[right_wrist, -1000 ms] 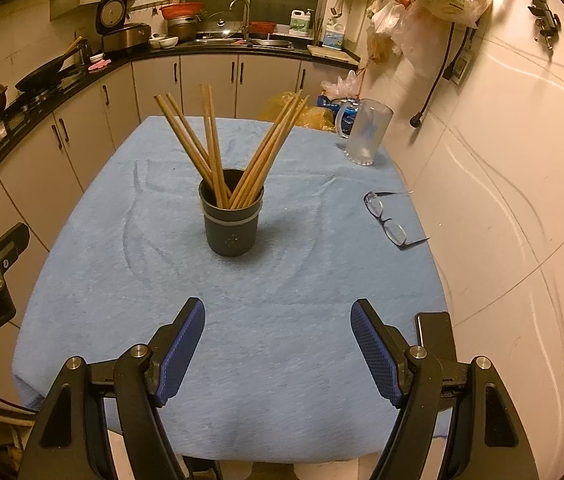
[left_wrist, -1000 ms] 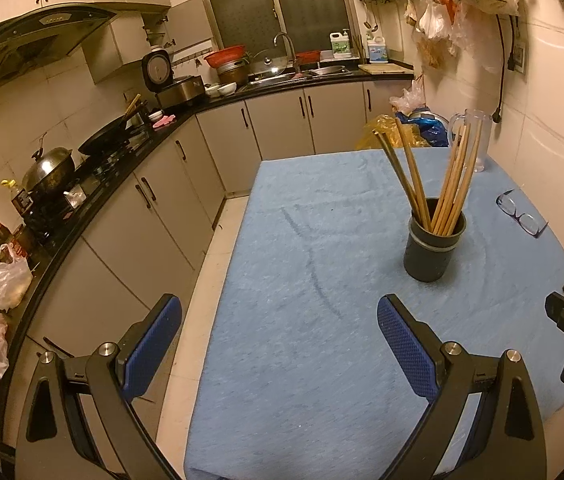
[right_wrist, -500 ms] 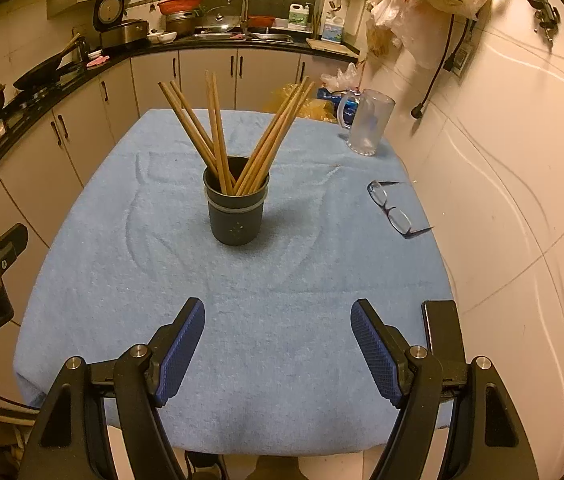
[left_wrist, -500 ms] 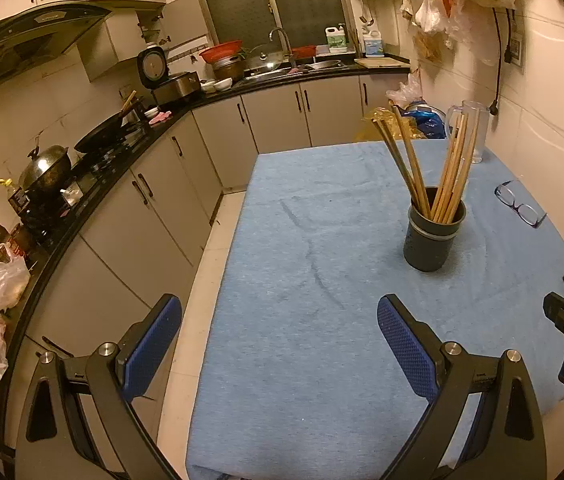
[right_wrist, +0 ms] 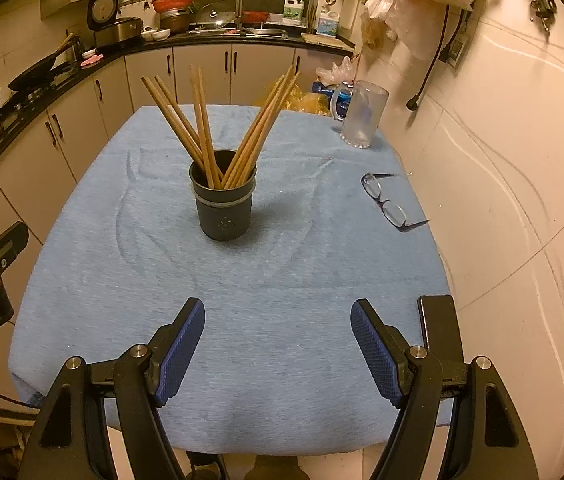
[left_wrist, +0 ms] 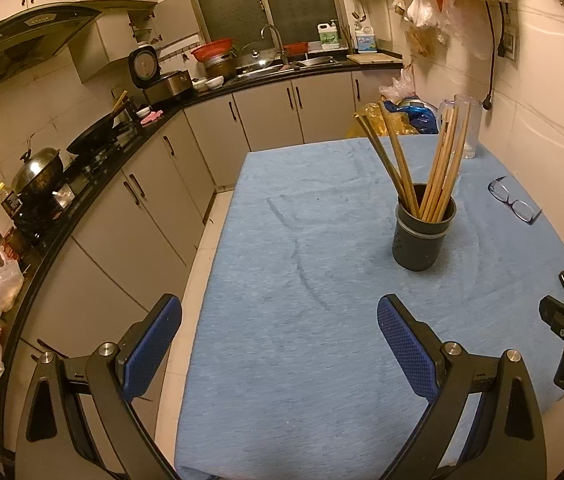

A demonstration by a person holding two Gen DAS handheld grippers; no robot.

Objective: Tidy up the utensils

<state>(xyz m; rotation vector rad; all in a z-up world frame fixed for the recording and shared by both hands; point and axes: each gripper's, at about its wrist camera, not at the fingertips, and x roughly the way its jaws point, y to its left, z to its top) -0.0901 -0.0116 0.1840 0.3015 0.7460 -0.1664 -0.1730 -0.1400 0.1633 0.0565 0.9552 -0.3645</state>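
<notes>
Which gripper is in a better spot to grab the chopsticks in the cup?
Probably the right gripper. Its view has the dark cup of chopsticks almost straight ahead between its open fingers. For the left gripper, the cup sits off to the right.

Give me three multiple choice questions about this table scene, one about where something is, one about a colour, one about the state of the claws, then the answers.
1. Where are the wooden chopsticks?
A. Flat on the cloth
B. Upright in the dark round holder
C. In the clear plastic mug

2. What colour is the table cloth?
A. Red
B. Blue
C. White

3. How are the left claw and right claw?
A. Both open, empty
B. Both gripping chopsticks
C. One holds the dark-framed eyeglasses

Answers: B, their tips fan out above the holder's rim; B, blue fabric covers the table; A, only cloth shows between the pads.
</notes>
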